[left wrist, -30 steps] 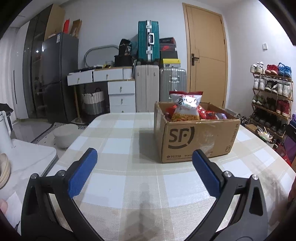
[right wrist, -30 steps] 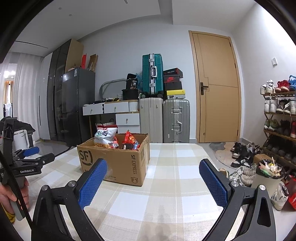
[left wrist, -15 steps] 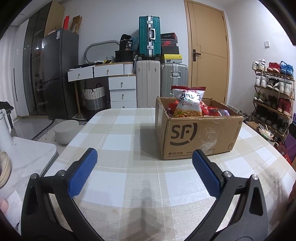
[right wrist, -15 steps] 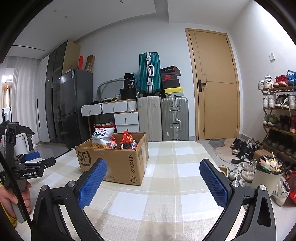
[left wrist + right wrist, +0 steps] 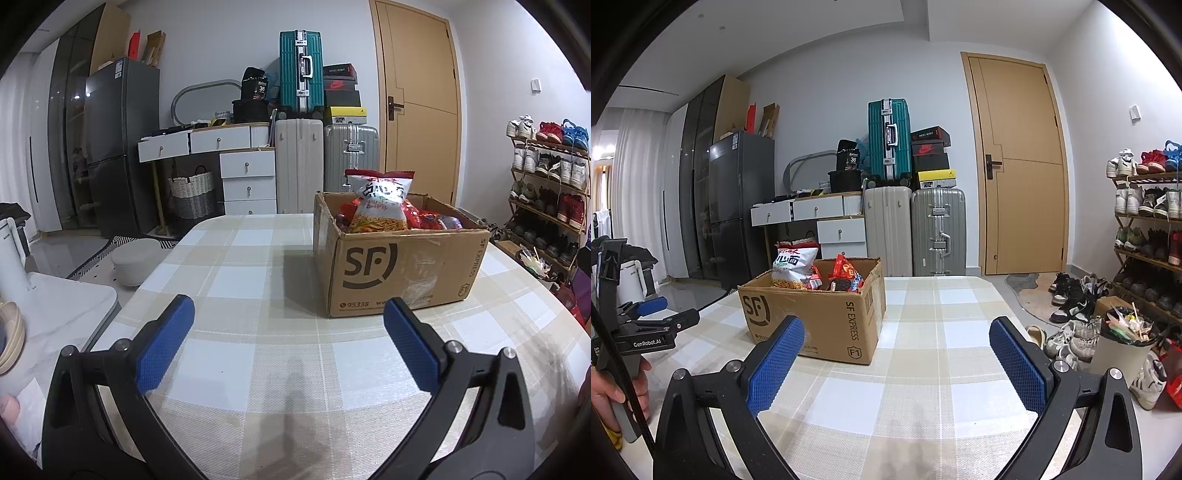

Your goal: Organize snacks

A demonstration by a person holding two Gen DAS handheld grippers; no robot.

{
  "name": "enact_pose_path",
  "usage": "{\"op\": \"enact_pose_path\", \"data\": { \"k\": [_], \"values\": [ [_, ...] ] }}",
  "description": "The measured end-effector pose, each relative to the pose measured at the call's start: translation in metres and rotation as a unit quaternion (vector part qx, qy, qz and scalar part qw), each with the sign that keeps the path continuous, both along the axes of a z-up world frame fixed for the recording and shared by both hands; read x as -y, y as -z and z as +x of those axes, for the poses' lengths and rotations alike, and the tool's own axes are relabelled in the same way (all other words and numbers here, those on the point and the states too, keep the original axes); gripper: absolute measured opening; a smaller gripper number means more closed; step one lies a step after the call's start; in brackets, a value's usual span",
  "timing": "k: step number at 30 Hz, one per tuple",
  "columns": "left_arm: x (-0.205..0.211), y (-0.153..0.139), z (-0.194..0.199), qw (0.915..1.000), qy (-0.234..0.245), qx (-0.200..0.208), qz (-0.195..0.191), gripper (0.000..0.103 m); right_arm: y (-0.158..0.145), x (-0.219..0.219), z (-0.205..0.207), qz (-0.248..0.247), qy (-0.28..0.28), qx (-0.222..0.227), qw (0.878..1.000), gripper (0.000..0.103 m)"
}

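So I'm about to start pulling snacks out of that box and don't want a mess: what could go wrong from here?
The tall noodle bag leans on other packets in the cardboard box; pulling it could drag them out. The box looks light and may slide on the tablecloth. Both the left gripper and right gripper are open and empty.

Wooden door (image 5: pixel 1019 166) (closed), stacked suitcases (image 5: pixel 912 206)
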State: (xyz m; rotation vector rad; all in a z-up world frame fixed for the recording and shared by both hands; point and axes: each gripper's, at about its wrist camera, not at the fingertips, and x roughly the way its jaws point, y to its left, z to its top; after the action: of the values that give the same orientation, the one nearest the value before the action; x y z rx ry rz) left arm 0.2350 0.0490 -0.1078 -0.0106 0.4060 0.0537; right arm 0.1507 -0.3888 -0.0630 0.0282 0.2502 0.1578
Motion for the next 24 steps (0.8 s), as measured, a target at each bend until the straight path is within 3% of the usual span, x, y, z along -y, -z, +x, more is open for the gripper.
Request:
{"op": "enact_pose_path", "data": {
  "k": [24],
  "values": [
    [0.003,0.002,-0.009,0.9999,0.007,0.011,0.005,0.102,0.001,-0.001,0.0,-0.001,-0.002,-0.001,1.0,0.102]
  ]
}}
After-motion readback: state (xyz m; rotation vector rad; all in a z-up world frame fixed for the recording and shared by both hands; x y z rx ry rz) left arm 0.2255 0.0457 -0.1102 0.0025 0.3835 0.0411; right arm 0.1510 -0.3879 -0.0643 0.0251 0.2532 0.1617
